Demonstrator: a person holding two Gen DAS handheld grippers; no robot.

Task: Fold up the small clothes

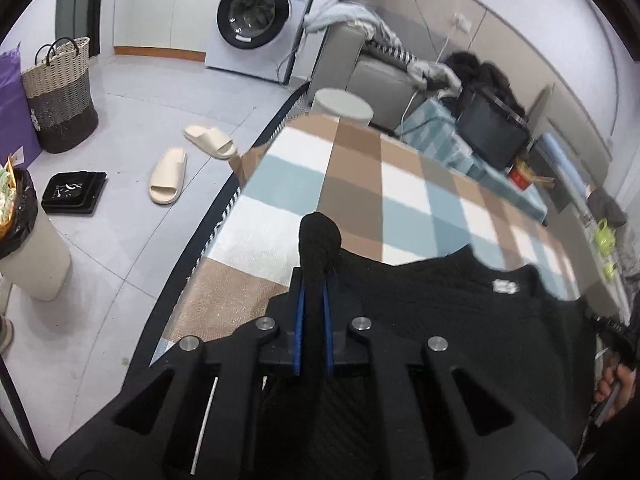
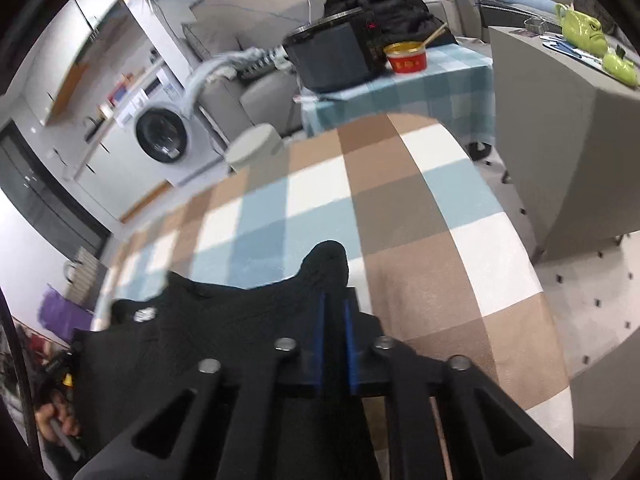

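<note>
A small black knitted garment [image 1: 460, 308] with a white label hangs stretched between my two grippers above the checked blanket [image 1: 360, 168]. My left gripper [image 1: 315, 280] is shut on one bunched corner of it, which sticks out past the blue pads. My right gripper [image 2: 335, 304] is shut on the other corner, and the garment [image 2: 192, 332] spreads to its left over the blanket [image 2: 400, 200]. The garment's lower part is hidden behind the gripper bodies.
On the floor to the left lie two cream slippers [image 1: 188, 160], a black tray [image 1: 74, 192], a woven basket [image 1: 60, 96] and a bin [image 1: 28, 240]. A washing machine [image 1: 260, 12] stands behind. A side table with a black cooker [image 2: 336, 52] and red bowl [image 2: 406, 58] stands beyond the blanket.
</note>
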